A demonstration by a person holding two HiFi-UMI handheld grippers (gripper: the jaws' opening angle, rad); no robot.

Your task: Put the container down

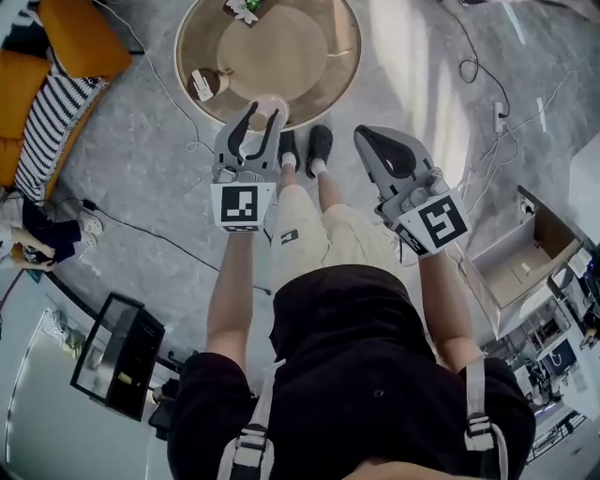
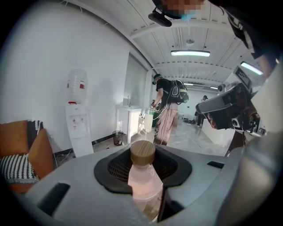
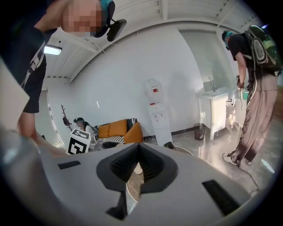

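The container (image 2: 144, 180) is a clear, pale pink bottle with a tan cap (image 2: 142, 152). It stands upright between the jaws of my left gripper (image 2: 143, 170), which are shut on its body. In the head view the left gripper (image 1: 266, 113) holds the container (image 1: 273, 100) in the air above the near rim of a round table (image 1: 323, 80). My right gripper (image 1: 367, 140) hovers to the right over the floor, beside the person's legs. In the right gripper view the right gripper (image 3: 138, 165) has its dark pads together with nothing held.
On the round table lie a small white and brown object (image 1: 202, 84) and a plant (image 1: 246, 7). An orange sofa (image 1: 56, 42) with a striped cushion stands at far left. Cables cross the floor. A black cabinet (image 1: 117, 354), a cardboard box (image 1: 520, 262), another person (image 2: 167, 110) and a water dispenser (image 2: 76, 121) are around.
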